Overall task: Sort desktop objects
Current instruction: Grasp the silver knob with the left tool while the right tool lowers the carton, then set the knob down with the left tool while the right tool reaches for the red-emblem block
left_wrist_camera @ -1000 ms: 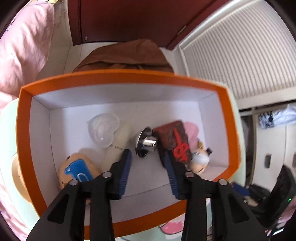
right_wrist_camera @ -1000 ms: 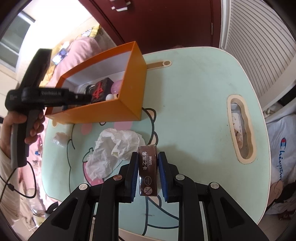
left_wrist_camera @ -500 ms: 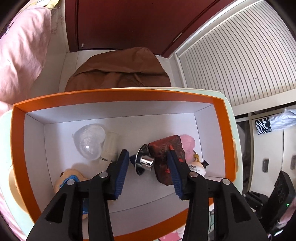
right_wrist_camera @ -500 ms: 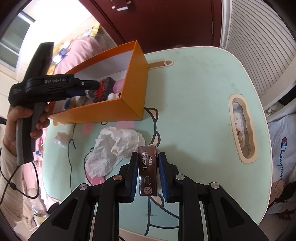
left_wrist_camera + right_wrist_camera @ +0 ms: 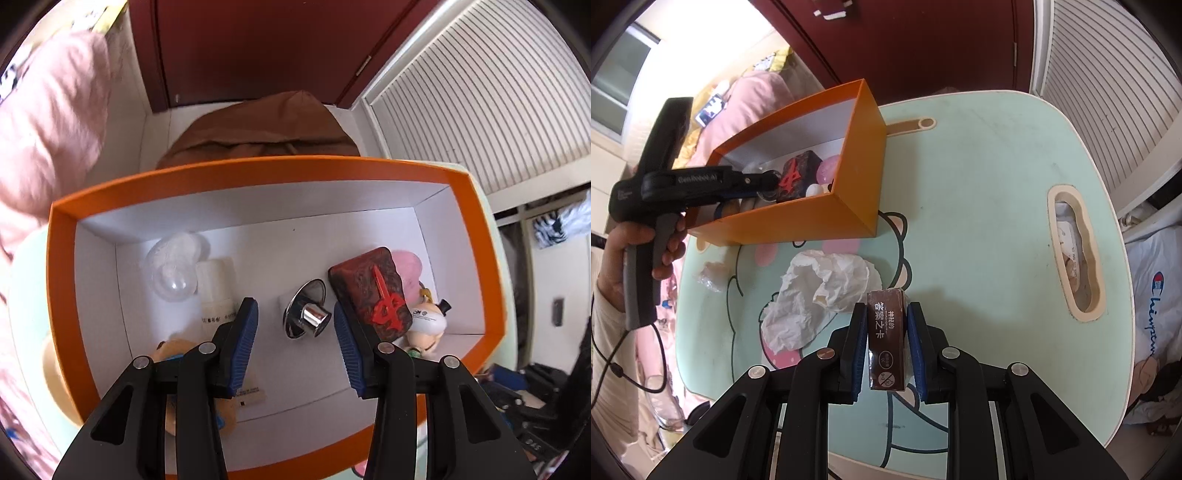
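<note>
An orange box (image 5: 258, 170) with a white inside stands on the mint table (image 5: 979, 177); it also shows in the right wrist view (image 5: 827, 214). In it lie a chrome knob (image 5: 306, 314), a dark red block with a red character (image 5: 371, 291), a clear plastic piece (image 5: 173, 266), a white tube (image 5: 216, 288), a plush toy (image 5: 177, 350) and a small doll (image 5: 424, 328). My left gripper (image 5: 295, 332) is open and empty above the box, over the knob. My right gripper (image 5: 886, 343) is shut on a brown card box (image 5: 886, 339) above the table.
Crumpled white tissue (image 5: 820, 291) lies on the table in front of the orange box. A small plastic wrapper (image 5: 711, 275) lies at the table's left edge. The table has a slot handle (image 5: 1075, 254) at the right. A brown chair back (image 5: 262, 129) stands behind the box.
My left gripper has pulled back and risen above the box, still open and empty. The right gripper holds the brown card box in the same place.
</note>
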Demonstrator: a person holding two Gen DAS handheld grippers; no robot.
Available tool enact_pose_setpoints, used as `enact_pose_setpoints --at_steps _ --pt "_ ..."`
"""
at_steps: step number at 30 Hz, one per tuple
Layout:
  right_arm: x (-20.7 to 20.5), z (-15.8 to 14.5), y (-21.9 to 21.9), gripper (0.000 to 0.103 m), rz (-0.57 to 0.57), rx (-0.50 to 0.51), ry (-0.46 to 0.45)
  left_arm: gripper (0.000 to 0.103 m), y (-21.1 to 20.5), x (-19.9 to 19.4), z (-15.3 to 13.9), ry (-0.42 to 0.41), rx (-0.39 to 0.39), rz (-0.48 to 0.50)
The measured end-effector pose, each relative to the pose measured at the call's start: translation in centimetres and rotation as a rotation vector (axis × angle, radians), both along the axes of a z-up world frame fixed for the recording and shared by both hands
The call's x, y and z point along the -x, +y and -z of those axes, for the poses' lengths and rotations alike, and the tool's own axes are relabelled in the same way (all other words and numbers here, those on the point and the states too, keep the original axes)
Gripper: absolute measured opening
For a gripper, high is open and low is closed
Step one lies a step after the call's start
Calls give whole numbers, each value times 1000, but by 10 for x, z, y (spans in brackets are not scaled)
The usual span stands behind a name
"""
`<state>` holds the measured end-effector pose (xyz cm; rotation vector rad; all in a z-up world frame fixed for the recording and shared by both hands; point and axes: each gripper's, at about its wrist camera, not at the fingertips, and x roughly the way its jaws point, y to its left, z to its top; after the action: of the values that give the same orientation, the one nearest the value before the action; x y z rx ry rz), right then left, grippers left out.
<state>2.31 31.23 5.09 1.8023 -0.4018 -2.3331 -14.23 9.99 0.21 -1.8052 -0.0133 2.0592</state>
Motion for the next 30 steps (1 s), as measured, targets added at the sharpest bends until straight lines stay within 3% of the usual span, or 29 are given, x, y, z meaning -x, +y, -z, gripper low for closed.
enact_pose_setpoints --at_steps 1,2,11,13,15,19,23,30 --pt "1 1 0 21 -3 -8 1 31 2 -1 0 10 12 6" --pt "2 2 -1 21 -5 -15 1 28 2 -1 0 17 16 9" --pt "9 10 -7 23 -26 -61 19 29 -10 -20 -28 155 -46 4" --pt "11 7 -5 28 -20 -57 40 29 -17 -29 -44 183 -77 -1" --pt "11 1 -2 41 -11 -57 67 29 -23 -40 -60 208 -107 -5" --pt "15 -13 3 43 -4 -46 121 29 -37 -69 -83 236 -154 6" --pt "27 -25 3 43 -11 -20 145 29 -45 -101 -83 246 -126 11" --pt "48 -48 -38 43 -67 45 110 29 -50 -148 -53 176 -130 -27"
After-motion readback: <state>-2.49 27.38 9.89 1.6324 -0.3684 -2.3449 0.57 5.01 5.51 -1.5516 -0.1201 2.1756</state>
